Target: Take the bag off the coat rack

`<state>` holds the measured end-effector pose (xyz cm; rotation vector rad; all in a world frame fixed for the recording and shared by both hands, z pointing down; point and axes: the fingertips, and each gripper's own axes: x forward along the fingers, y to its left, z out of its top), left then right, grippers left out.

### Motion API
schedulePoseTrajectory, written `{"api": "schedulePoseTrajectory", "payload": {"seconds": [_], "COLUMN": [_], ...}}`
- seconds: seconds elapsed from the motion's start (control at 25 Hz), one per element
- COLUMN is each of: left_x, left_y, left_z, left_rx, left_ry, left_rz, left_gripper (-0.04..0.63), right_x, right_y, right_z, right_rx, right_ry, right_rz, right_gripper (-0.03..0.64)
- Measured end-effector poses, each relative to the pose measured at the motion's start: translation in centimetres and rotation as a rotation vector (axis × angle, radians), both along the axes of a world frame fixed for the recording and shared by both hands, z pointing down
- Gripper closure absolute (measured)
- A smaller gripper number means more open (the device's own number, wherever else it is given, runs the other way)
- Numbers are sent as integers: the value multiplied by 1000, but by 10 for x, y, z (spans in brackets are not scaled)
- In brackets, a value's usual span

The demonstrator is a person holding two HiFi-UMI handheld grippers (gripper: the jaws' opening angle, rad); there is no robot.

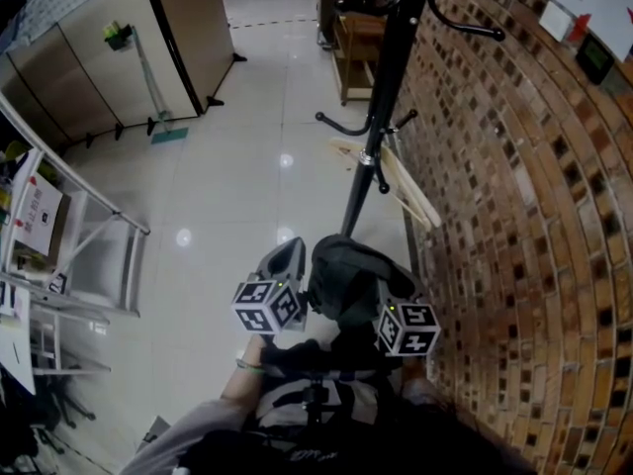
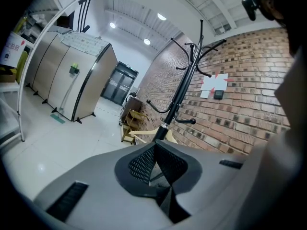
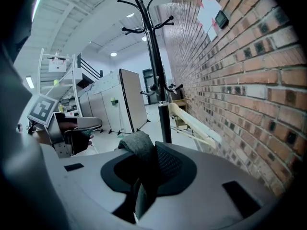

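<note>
The black coat rack (image 1: 381,97) stands against the brick wall, and the hooks in view are bare. It also shows in the left gripper view as a coat rack (image 2: 180,97) and in the right gripper view as a coat rack (image 3: 156,75). The dark grey bag (image 1: 346,275) hangs low in front of me, clear of the pole. My right gripper (image 1: 384,293) is shut on a fold of the bag (image 3: 139,145), which sticks up between its pads (image 3: 165,162). My left gripper (image 1: 293,249) is just left of the bag. Its jaws are shut with nothing between them (image 2: 153,150).
The brick wall (image 1: 514,216) runs along the right. Light wooden planks (image 1: 410,191) lean at its foot behind the rack. A wooden shelf unit (image 1: 358,47) stands farther back. Beige partitions (image 1: 109,57) with a mop are at far left, and a white metal rack (image 1: 79,236) at left.
</note>
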<state>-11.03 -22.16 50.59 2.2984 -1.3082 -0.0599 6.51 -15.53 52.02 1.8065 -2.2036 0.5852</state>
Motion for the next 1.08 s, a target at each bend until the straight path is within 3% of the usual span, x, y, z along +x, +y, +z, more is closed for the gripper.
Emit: {"api": "schedulePoseTrajectory", "payload": {"seconds": [1.08], "left_x": [-2], "left_y": [-5], "left_z": [-1], "left_rx": [-1], "left_ry": [4], "left_rz": [-30], "left_gripper": [588], "right_x": [9], "right_y": [-2], "right_z": [-3], "right_rx": [-34], "right_ry": [4], "right_rz": [7], "right_gripper": [545]}}
